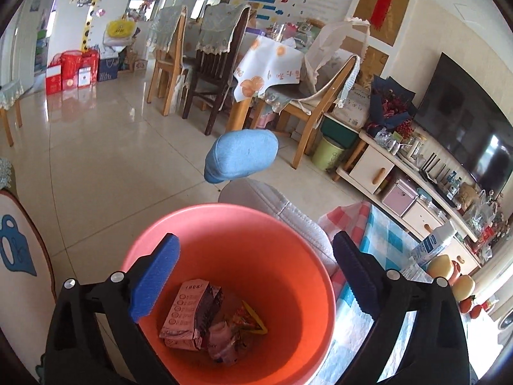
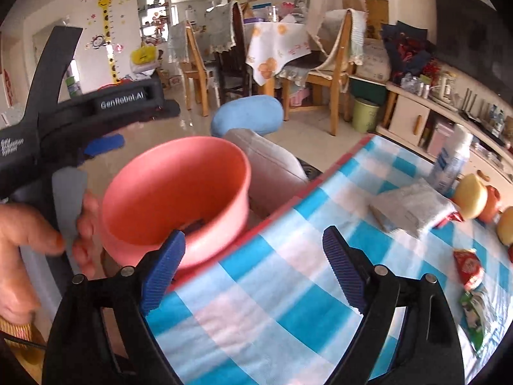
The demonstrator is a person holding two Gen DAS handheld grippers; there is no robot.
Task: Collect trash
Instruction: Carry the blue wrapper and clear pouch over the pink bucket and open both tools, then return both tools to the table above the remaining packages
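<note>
An orange-pink bucket (image 1: 282, 276) stands beside the checked table and holds several crumpled wrappers (image 1: 208, 320). My left gripper (image 1: 256, 276) hangs open and empty right above the bucket's mouth. In the right wrist view the bucket (image 2: 160, 199) is at the table's left edge, with the left gripper's black body (image 2: 80, 112) above it. My right gripper (image 2: 253, 269) is open and empty over the blue-and-white checked tablecloth (image 2: 288, 304). A red wrapper (image 2: 468, 266) and a green wrapper (image 2: 474, 317) lie at the table's right side.
A grey packet (image 2: 410, 208), a spray bottle (image 2: 449, 163) and fruit (image 2: 471, 195) sit at the table's far right. A grey stool with a blue cushion (image 1: 240, 157) stands behind the bucket. Chairs, a dining table and a TV cabinet (image 1: 400, 186) lie beyond.
</note>
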